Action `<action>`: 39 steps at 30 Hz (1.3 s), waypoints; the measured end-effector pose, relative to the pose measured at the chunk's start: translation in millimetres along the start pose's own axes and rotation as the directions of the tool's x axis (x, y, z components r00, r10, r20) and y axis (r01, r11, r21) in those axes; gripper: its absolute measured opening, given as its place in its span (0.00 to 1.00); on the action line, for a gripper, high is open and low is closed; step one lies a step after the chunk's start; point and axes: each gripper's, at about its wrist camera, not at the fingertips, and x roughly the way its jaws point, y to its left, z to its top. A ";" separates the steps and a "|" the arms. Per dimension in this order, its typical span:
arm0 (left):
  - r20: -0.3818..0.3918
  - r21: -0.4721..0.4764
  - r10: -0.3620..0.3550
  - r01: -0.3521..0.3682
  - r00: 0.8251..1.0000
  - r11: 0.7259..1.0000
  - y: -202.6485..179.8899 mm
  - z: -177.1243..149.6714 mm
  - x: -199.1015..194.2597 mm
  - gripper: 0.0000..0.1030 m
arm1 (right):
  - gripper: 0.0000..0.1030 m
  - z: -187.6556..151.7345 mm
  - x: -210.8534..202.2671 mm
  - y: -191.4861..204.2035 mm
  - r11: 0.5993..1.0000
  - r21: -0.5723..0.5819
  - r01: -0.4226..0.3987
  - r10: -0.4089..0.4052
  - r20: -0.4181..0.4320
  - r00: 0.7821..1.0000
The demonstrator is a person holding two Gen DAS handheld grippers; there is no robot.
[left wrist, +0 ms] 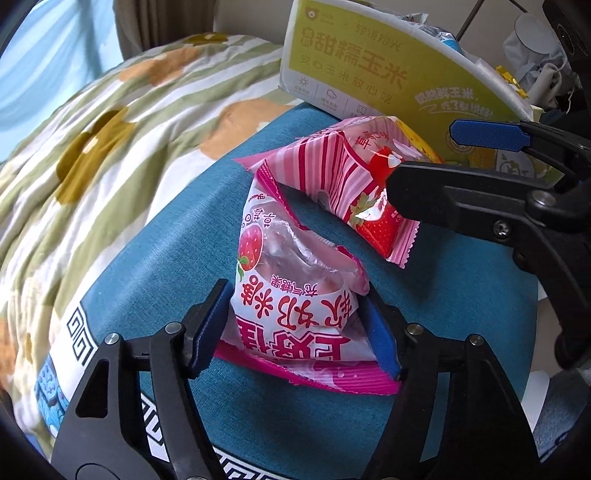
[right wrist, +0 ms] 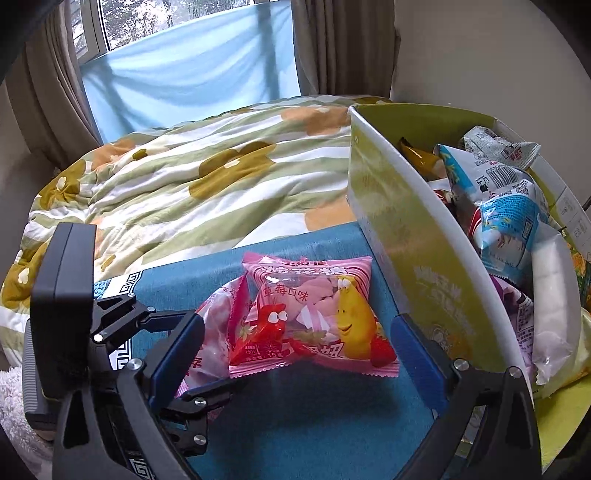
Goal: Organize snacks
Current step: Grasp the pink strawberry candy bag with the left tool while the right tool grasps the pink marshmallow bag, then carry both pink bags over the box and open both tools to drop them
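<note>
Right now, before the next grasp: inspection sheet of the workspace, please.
Surface: teal cloth with patterned border.
Job's things: strawberry candy bag and striped marshmallow bag lying on the cloth; green box beside them, filled with snack packets.
Clutter: nothing seen.
Grippers: left gripper shut on the strawberry candy bag; right gripper open around the striped marshmallow bag.
Cables: nothing seen.
Surroundings: floral quilt, curtains, window.
</note>
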 end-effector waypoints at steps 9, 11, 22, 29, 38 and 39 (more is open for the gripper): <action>-0.020 -0.106 0.088 -0.090 0.996 0.990 25.0 -25.2 -23.6 0.60 | 0.97 -1.4 20.0 2.2 0.998 0.029 0.048 -0.047 -0.032 0.998; -0.028 -0.137 0.111 -0.113 0.993 0.984 30.2 -27.9 -27.8 0.59 | 0.97 0.6 25.7 3.7 0.997 0.026 0.075 -0.074 -0.036 0.997; -0.046 -0.229 0.146 -0.153 0.988 0.961 39.0 -36.7 -33.1 0.58 | 0.92 14.3 60.3 5.4 0.995 0.021 0.101 -0.097 -0.142 0.985; -0.033 -0.280 0.167 -0.170 0.985 0.945 40.5 -37.5 -37.1 0.54 | 0.65 9.8 64.6 5.4 0.999 0.008 0.044 -0.042 -0.178 0.983; 0.001 -0.397 0.218 -0.200 0.976 0.896 28.0 -25.5 -84.2 0.52 | 0.59 17.7 23.3 8.4 0.998 -0.009 -0.066 0.065 -0.120 0.991; 0.011 -0.406 0.228 -0.204 0.974 0.891 23.5 -22.2 -92.6 0.52 | 0.59 20.2 14.0 8.2 0.996 -0.014 -0.085 0.083 -0.110 0.990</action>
